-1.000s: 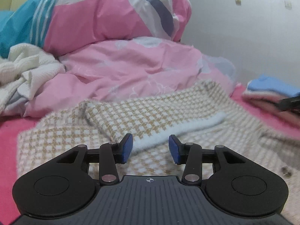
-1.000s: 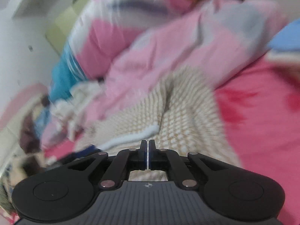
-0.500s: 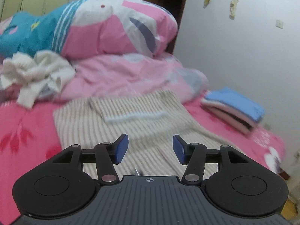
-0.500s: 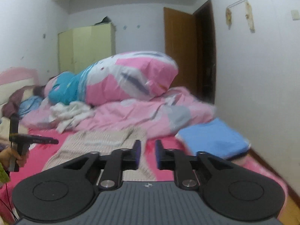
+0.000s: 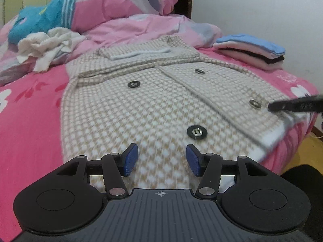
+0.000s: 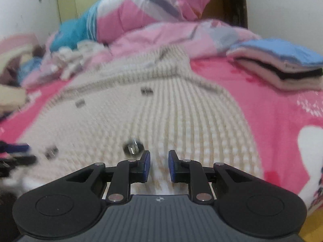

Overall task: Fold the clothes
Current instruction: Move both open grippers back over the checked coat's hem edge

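The coat (image 5: 153, 100) lies flat on the bed (image 5: 30, 121), spreading ahead of and under both tools. The left gripper (image 5: 162, 160) stands half open and empty over its hem; the right gripper (image 6: 159, 166), slightly parted, holds nothing, just beside a button (image 6: 133, 148).
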`<state>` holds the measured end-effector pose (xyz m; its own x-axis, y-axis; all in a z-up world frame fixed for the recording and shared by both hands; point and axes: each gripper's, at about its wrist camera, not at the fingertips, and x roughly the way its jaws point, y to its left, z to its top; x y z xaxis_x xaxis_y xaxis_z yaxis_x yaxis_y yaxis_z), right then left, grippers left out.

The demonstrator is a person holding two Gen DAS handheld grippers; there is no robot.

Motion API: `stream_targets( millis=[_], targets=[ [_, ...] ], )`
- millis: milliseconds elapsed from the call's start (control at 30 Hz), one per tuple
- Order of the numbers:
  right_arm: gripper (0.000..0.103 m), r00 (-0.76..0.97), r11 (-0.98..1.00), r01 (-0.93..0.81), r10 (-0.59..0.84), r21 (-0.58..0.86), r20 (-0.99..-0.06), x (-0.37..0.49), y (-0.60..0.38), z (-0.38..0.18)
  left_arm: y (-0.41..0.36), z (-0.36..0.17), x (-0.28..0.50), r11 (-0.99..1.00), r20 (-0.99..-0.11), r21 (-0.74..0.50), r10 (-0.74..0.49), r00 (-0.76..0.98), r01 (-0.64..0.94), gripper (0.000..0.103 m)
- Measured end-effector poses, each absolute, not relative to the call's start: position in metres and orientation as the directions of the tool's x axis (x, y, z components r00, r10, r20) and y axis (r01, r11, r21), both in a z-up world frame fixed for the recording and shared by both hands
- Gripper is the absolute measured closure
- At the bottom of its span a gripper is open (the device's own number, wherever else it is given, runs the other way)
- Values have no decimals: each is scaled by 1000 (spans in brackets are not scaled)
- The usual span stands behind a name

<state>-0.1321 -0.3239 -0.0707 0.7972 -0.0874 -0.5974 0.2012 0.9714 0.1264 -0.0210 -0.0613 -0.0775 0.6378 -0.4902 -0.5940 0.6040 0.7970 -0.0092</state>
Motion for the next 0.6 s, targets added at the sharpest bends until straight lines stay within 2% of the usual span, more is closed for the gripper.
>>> stream_targets(
  millis=[267,333,400,533,600],
  targets=[
    [82,814,956,235,-95,175,-574,-201,-312,-62,-29,-79,-45,821,-563,-52,-494,663,568,49],
    [81,818,942,251,-84,222,-569,-210,-310,-56,-19,-77,-48,822,-550,-76,-507,664,564,46],
    [76,822,925,258,-59,278,-567,-211,-308,-50,-10,-76,-50,825,-536,-109,-518,666,555,36],
    [72,821,905,235,10,354,-571,-197,-297,-44,9,-75,-45,834,-522,-188,-533,666,520,31],
    [70,817,902,215,44,375,-575,-184,-291,-44,16,-76,-42,837,-526,-217,-533,663,502,25]
  ],
)
